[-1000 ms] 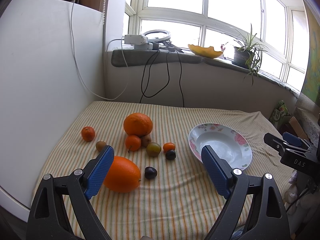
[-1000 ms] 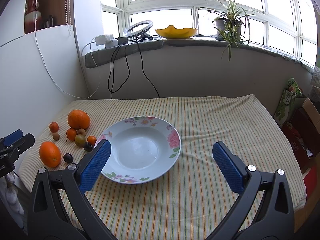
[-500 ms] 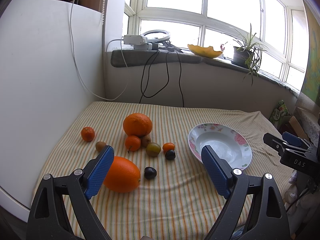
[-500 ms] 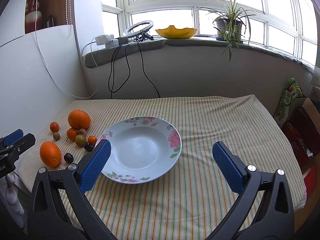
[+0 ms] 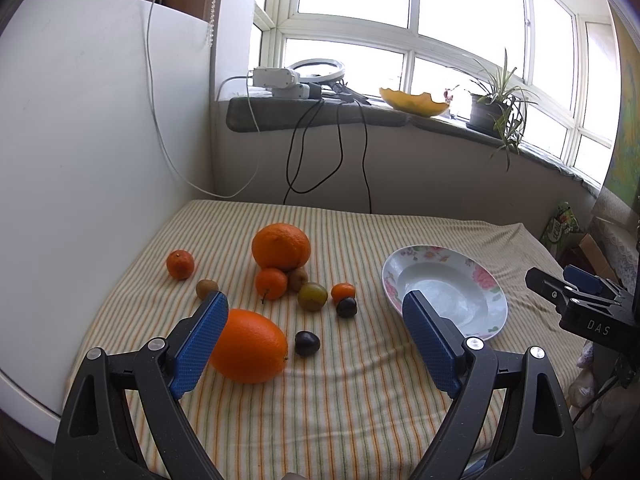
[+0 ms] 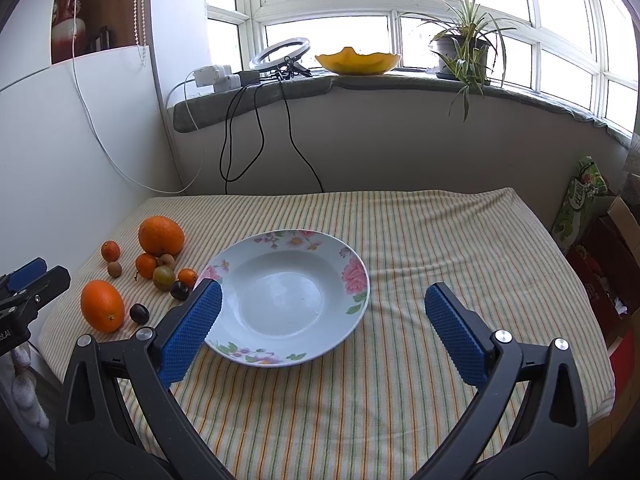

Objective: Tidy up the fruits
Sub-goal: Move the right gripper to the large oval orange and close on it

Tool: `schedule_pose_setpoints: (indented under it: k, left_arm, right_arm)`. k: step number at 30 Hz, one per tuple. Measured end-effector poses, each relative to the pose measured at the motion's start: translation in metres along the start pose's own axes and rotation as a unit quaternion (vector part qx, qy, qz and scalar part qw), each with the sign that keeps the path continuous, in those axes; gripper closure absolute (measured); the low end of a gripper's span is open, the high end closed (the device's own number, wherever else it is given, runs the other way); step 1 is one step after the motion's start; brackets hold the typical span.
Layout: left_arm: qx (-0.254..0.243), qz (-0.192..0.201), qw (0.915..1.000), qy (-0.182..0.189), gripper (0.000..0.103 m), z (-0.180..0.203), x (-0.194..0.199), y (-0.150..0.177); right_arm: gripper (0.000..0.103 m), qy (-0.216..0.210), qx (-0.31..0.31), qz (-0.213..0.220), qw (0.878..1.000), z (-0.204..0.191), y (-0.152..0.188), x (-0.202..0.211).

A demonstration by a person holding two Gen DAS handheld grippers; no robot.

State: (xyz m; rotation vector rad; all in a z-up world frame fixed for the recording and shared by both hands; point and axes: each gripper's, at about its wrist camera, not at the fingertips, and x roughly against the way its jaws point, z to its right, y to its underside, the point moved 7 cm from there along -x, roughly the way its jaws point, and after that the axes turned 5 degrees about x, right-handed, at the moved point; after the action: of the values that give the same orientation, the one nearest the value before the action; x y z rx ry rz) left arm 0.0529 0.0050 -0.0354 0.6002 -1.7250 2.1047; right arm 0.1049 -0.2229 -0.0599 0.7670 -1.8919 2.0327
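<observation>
The left gripper (image 5: 314, 340) hangs above the striped cloth (image 5: 340, 408), jaws spread wide and empty, just by a big orange (image 5: 250, 345). The right gripper (image 6: 320, 332), likewise spread and empty, hovers over the floral plate (image 6: 352, 276). The fruits lie left of the plate, none on it
</observation>
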Motion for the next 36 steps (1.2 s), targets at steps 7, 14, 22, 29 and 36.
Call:
schedule_pose_setpoints:
  k: [7,14,22,29,36]
  left_arm:
    - [0.004,-0.003,1.0,-0.002,0.014,-0.007,-0.001,0.002]
    - [0.014,-0.012,0.9998,-0.004,0.014,-0.019,-0.005,0.009]
    - [0.032,-0.028,0.9991,-0.007,0.014,-0.04,-0.01,0.022]
    - [0.054,-0.045,0.9975,-0.006,0.015,-0.06,-0.014,0.036]
    - [0.085,-0.069,0.9939,0.008,0.018,-0.073,-0.023,0.048]
  right_arm:
    - [0.0,-0.016,0.009,-0.003,1.0,-0.011,-0.002,-0.003]
    - [0.0,-0.054,0.008,-0.009,0.998,-0.025,-0.006,-0.008]
    - [0.0,-0.101,0.027,-0.02,0.994,-0.054,-0.009,-0.016]
    - [0.0,-0.165,0.037,-0.044,0.985,-0.091,-0.009,-0.026]
    - [0.0,-0.232,0.057,-0.08,0.968,-0.139,-0.013,-0.039]
